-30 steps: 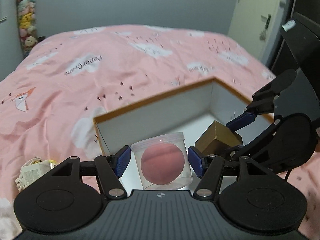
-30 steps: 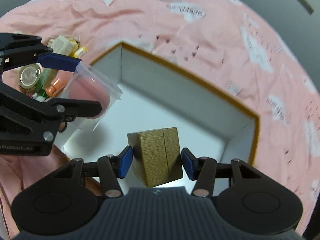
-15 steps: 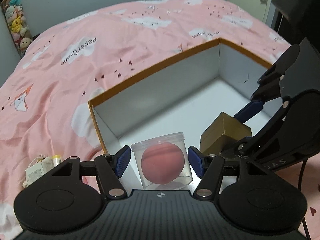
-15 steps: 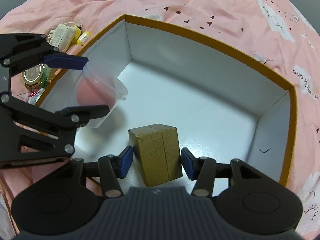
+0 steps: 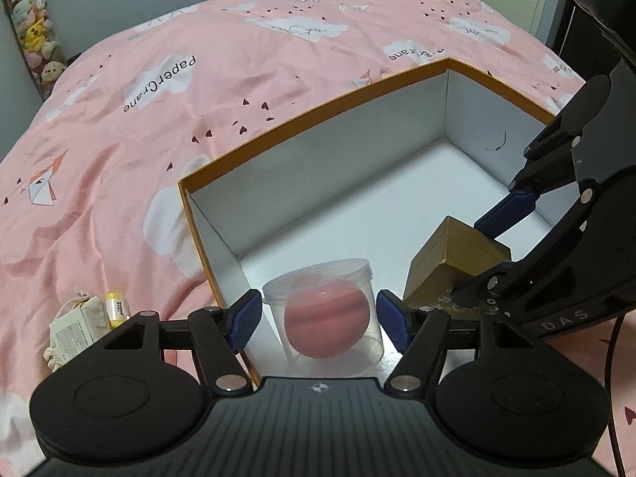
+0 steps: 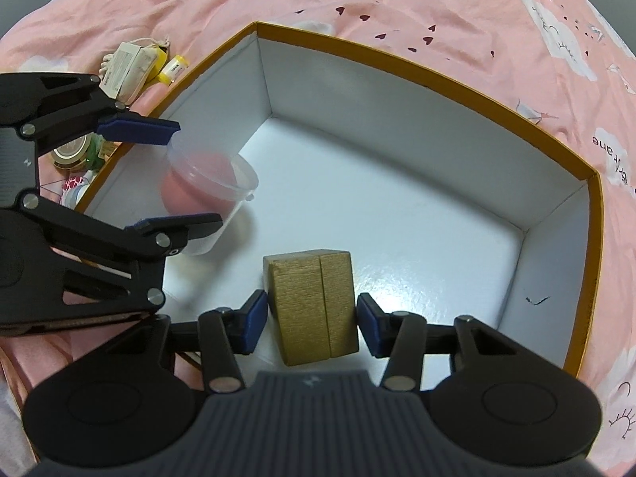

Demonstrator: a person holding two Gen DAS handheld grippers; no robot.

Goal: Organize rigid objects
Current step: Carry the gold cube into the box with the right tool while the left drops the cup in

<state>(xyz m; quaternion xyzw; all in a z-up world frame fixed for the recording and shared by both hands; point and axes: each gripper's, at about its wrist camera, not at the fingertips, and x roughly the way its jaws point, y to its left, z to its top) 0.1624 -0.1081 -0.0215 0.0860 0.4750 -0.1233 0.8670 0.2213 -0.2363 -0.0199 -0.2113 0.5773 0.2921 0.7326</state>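
both grippers down inside the open box (image 6: 457,79) on the pink bedspread (image 5: 238,59).

left gripper (image 5: 319,316): jaws opening, clear tub (image 5: 324,314) with a pink ball inside sits between the blue pads with a small gap on each side, in the box's near left corner. right gripper (image 6: 308,320): jaws closing around the gold block (image 6: 314,306); left pad touches it, a sliver of gap at the right pad; block stands on the white box floor, near edge. small clutter (image 6: 135,65) lies on the bedspread outside the box's left wall.
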